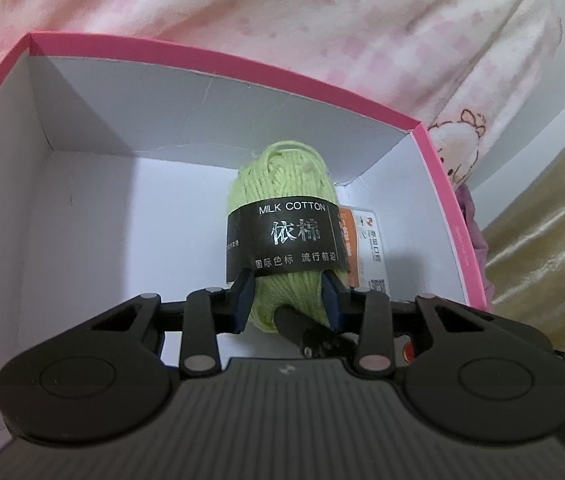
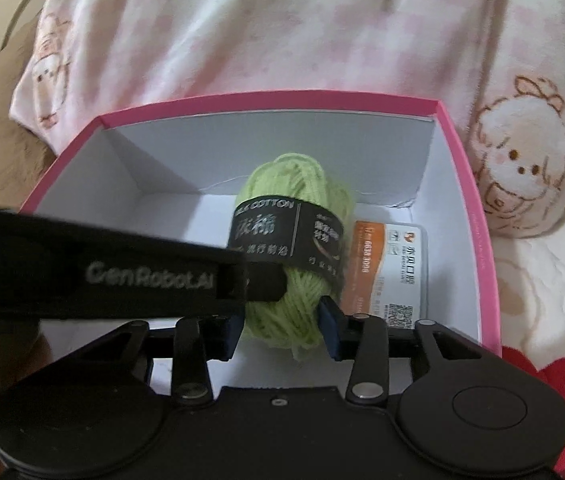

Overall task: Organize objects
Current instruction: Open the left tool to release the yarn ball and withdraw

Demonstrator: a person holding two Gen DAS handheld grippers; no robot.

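A light green yarn ball (image 1: 278, 184) with a black "MILK COTTON" band sits inside a pink-rimmed white box (image 1: 210, 60). My left gripper (image 1: 288, 300) is shut on the yarn's near end, one blue pad on each side. In the right wrist view the same yarn (image 2: 282, 308) lies between my right gripper's (image 2: 280, 330) pads, which also press its sides. The left gripper's black finger (image 2: 258, 282) reaches in from the left and touches the yarn there.
An orange and white card (image 2: 386, 268) lies flat on the box floor to the right of the yarn; it shows in the left wrist view too (image 1: 362, 252). Pink plush fabric with a sheep print (image 2: 522, 168) surrounds the box (image 2: 478, 216).
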